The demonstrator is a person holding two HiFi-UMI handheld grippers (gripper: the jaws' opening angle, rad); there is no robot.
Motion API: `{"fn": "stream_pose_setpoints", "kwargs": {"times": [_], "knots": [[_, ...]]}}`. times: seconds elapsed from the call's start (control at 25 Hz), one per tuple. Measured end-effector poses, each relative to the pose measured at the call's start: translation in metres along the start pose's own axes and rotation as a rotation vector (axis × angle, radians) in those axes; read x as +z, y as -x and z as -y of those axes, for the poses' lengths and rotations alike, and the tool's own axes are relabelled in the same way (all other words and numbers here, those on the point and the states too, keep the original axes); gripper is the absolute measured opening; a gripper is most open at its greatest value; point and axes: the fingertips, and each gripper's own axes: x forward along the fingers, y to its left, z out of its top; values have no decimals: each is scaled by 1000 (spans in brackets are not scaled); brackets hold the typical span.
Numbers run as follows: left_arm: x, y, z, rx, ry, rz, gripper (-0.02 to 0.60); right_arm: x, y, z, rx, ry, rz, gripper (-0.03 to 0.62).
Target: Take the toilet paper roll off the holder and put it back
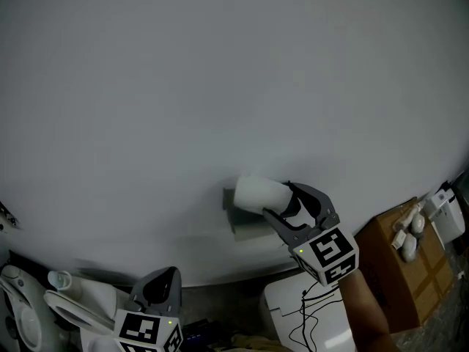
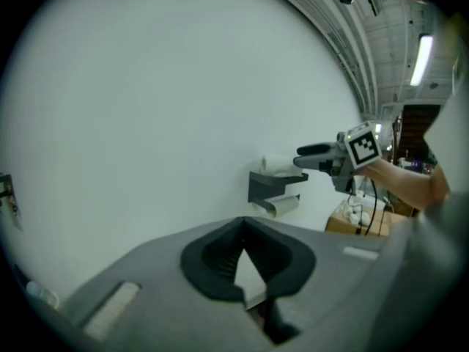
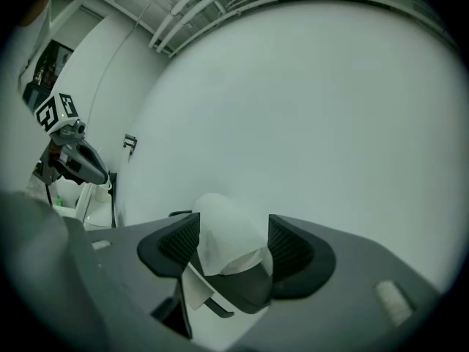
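holder (image 1: pixel 236 222) — paper roll (image 1: pixel 258 194) on it | right tool (image 1: pixel 281 201) spread around roll, not pinching | left tool (image 1: pixel 168 273) pressed together, empty | box (image 1: pixel 382 249) — white bits inside

A plain white wall (image 1: pixel 220 72) is spread across everything; a cardboard box (image 1: pixel 421 277) is parked at its foot; a strip light (image 2: pixel 423 59) is seen overhead.

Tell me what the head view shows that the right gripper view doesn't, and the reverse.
Only the head view: a cardboard box at the right, and the marker cube on the right gripper. Only the right gripper view: ceiling pipes, and its jaws standing apart on either side of the toilet paper roll. Both: that roll on its wall holder, the white wall and the left gripper.
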Motion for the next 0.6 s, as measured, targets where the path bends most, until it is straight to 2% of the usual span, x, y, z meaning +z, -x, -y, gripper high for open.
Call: {"fn": "stream_pose_setpoints", "kwargs": {"times": [0.32, 0.6], "knots": [[5, -14, -1, 20, 10, 12, -5, -10, -19, 0, 143, 124, -49, 296], [4, -18, 1, 27, 19, 12, -5, -22, -28, 2, 208, 84, -81, 298]]}}
